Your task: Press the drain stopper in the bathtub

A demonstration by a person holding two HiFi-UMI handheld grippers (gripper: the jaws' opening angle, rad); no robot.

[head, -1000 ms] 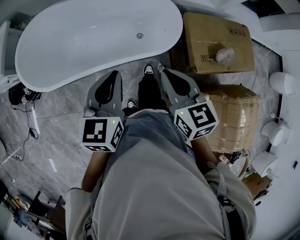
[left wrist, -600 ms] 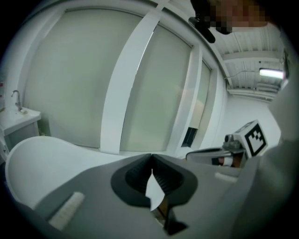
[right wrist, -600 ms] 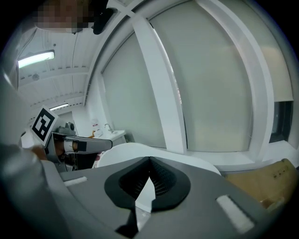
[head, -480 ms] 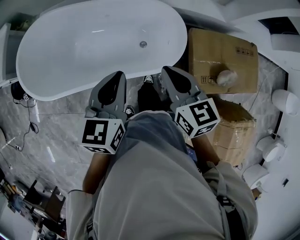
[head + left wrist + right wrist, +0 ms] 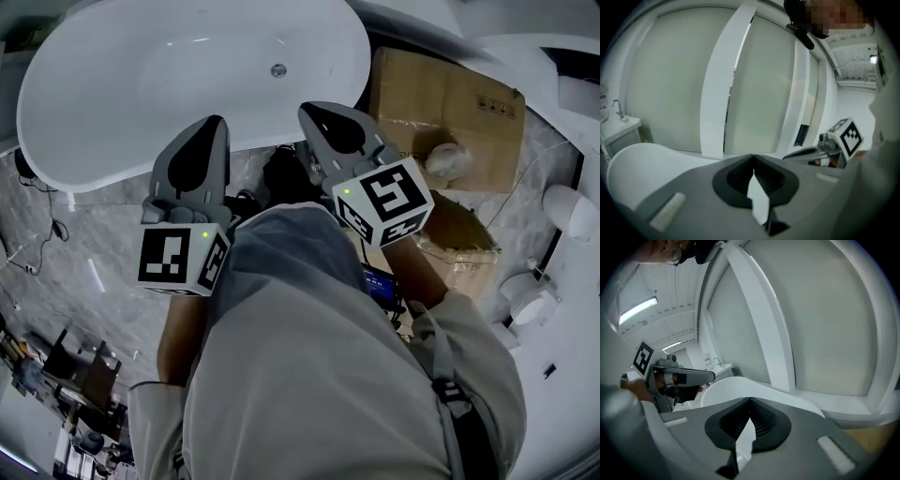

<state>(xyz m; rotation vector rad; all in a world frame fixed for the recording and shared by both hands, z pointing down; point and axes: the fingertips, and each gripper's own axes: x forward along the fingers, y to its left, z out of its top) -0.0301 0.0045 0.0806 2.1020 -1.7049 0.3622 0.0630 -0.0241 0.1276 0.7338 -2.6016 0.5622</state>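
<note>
The white bathtub [image 5: 112,122] lies far and left, hard and likely slick. The left gripper [image 5: 212,124] and right gripper [image 5: 304,109] hover by its near rim, jaws together and empty. The small drain stopper [image 5: 278,70] on the tub floor looks rigid and is best pressed squarely at its centre.

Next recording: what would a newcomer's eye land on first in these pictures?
The big white bathtub fills the top of the head view, a small round drain stopper in its floor toward the right. Just below it the left tool and right tool are held side by side, both shut and empty. At the tub's right sit cardboard boxes.
</note>
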